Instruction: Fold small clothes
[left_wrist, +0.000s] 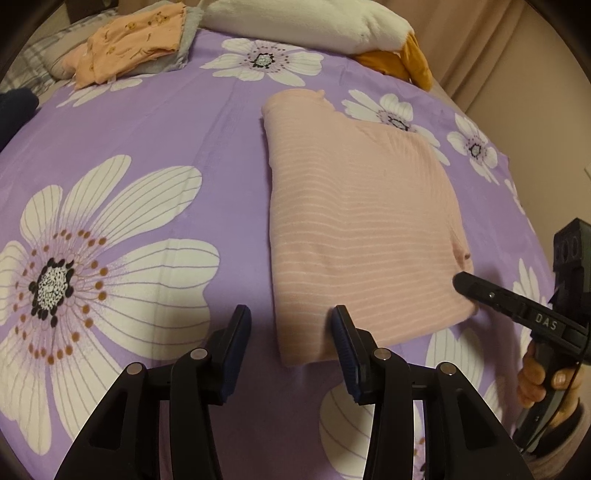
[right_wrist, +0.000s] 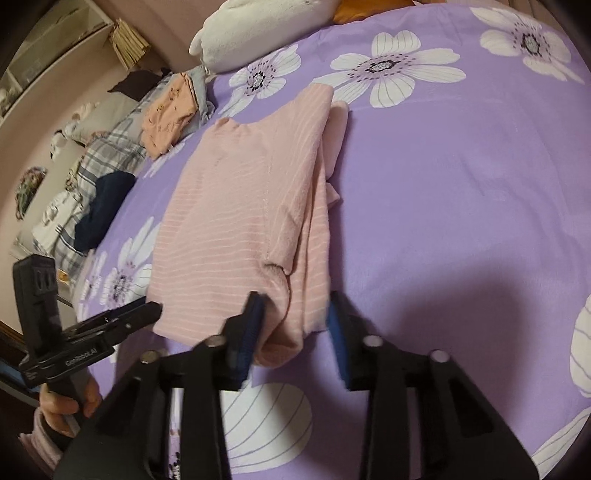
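pink ribbed top (left_wrist: 362, 229), one, folded to a rough rectangle on the purple flowered sheet (left_wrist: 184, 122) | left gripper (left_wrist: 291, 332) parted, its right pad over the near hem, nothing held | one orange garment (left_wrist: 129, 40) far left || right view: right gripper (right_wrist: 293, 328) jaws apart, top's thick folded corner (right_wrist: 284, 332) between the pads, not clamped | sheet soft, matte

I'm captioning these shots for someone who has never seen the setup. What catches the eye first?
The purple bedspread with big white flowers fills both views. A folded pink striped garment lies at its middle, with the left gripper at its near left corner and the right gripper around its near right corner. An orange printed garment sits far left.
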